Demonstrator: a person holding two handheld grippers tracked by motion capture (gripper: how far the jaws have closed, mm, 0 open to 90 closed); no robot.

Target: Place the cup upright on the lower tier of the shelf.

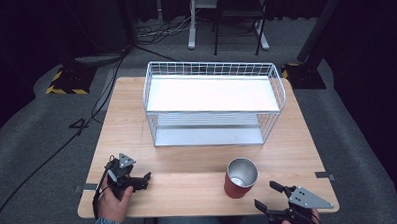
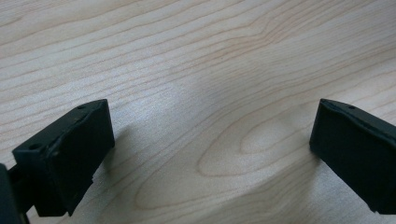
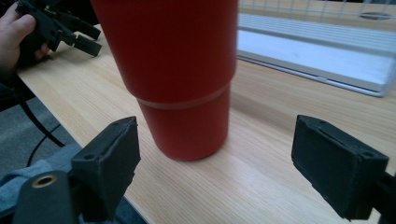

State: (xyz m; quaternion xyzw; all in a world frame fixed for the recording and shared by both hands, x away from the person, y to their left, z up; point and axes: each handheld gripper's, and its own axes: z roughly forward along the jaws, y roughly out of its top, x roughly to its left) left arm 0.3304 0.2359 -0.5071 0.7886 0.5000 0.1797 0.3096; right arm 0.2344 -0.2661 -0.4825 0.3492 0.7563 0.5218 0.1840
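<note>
Two hand-held grippers are held wide open: left hand-held gripper low over table, right hand-held gripper just beside upright red cup, wire basket behind

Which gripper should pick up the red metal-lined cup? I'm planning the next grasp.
Right. The right gripper sits open just beside the red metal-lined cup, jaws facing it; the left gripper is farther away, over bare wooden table.
</note>
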